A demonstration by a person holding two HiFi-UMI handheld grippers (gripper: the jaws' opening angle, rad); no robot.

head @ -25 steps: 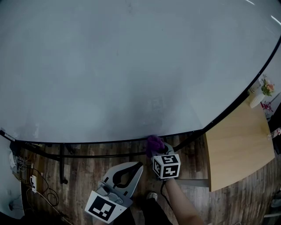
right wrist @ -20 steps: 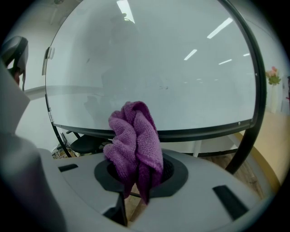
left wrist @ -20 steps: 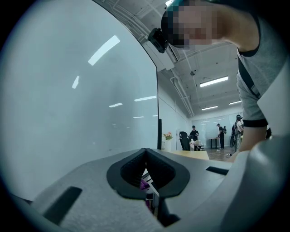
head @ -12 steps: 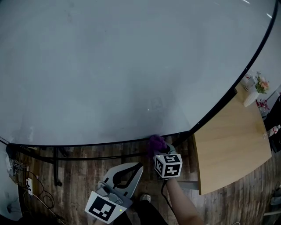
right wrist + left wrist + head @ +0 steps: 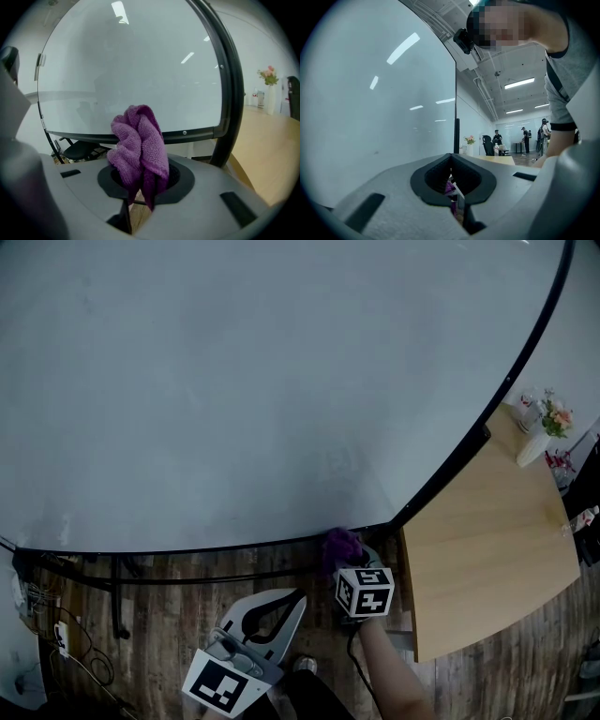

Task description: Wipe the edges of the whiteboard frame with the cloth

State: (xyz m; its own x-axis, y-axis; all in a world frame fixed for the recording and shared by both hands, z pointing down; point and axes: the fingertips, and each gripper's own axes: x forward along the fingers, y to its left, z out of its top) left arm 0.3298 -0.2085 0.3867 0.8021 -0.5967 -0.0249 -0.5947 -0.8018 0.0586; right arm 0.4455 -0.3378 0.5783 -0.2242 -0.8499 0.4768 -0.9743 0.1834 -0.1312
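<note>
Right claw [image 5: 146, 183] clamped on a bunched purple cloth [image 5: 139, 146]. Cloth sits at the bottom edge of the black whiteboard frame [image 5: 187, 550], near its lower right corner. Left claw [image 5: 451, 158] held low, off the board, its 2 jaws together with nothing between. Wooden desk [image 5: 487, 540] stands just right.

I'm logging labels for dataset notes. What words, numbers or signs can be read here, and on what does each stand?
None can be read.
Whiteboard: blank, no writing.
Right cube, on the right hand-held gripper: black-and-white square patterns only, no letters.
Left cube, on the left hand-held gripper: the same.
Cloth: no tag shows.
</note>
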